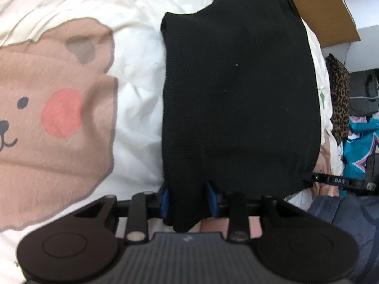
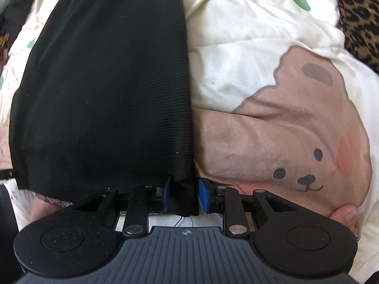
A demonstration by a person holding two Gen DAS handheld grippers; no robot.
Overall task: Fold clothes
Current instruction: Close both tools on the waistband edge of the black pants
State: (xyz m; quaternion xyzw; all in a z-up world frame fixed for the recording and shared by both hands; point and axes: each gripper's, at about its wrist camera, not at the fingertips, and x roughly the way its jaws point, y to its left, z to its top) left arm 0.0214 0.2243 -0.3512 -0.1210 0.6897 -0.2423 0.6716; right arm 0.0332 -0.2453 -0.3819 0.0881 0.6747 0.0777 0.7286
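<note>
A black knit garment (image 1: 239,90) lies folded in a long panel on a white bear-print bed cover (image 1: 132,75). In the left wrist view its near left corner hangs between the blue pads (image 1: 164,200) of my left gripper (image 1: 187,198), which is shut on the cloth. In the right wrist view the same garment (image 2: 106,94) fills the left half. Its near right corner sits pinched between the blue pads (image 2: 203,197) of my right gripper (image 2: 184,196). Both grippers point steeply down at the near hem.
A cardboard box (image 1: 327,11) stands beyond the bed at the upper right. Leopard-print cloth (image 1: 341,99) (image 2: 360,19) and a teal item (image 1: 360,146) lie off the garment's right side. A fingertip (image 2: 345,215) shows beside the right gripper. The bed cover (image 2: 248,47) spreads to both sides.
</note>
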